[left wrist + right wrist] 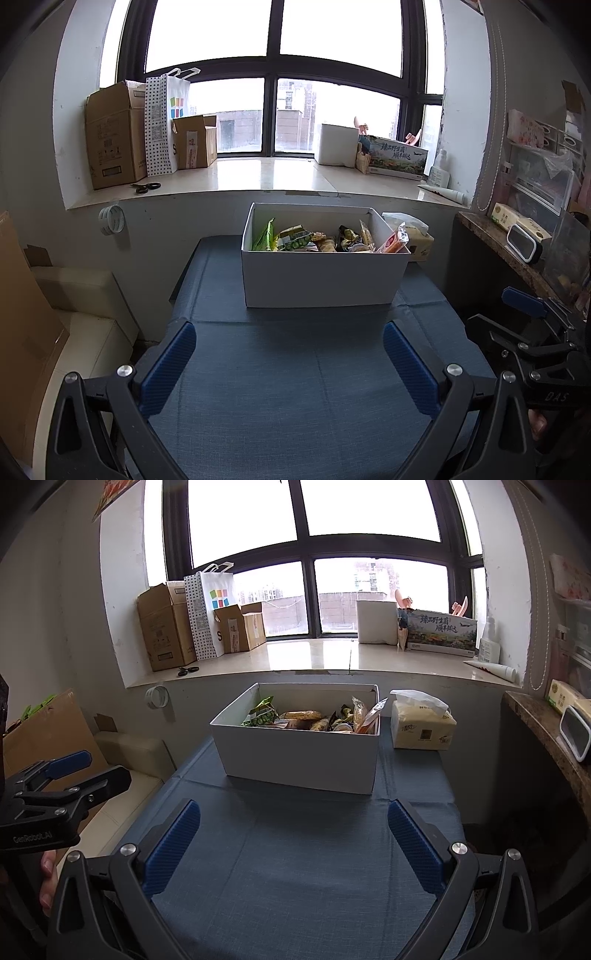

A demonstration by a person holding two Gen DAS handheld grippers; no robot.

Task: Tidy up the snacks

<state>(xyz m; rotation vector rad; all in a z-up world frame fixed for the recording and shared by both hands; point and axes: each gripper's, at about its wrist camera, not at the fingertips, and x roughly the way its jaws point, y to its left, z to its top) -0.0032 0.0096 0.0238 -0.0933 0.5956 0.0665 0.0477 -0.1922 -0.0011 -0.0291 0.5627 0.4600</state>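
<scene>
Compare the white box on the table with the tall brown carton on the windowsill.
The white box is low and wide; the carton stands taller than it is wide. The white box is plain; the carton is brown with printed labels. The white box holds snack packets; the carton's contents are hidden. Both are open-topped.

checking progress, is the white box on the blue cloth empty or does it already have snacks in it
It has snacks in it. The white box stands lidless, and packets show above its rim in both views, green ones at its left end.
</scene>
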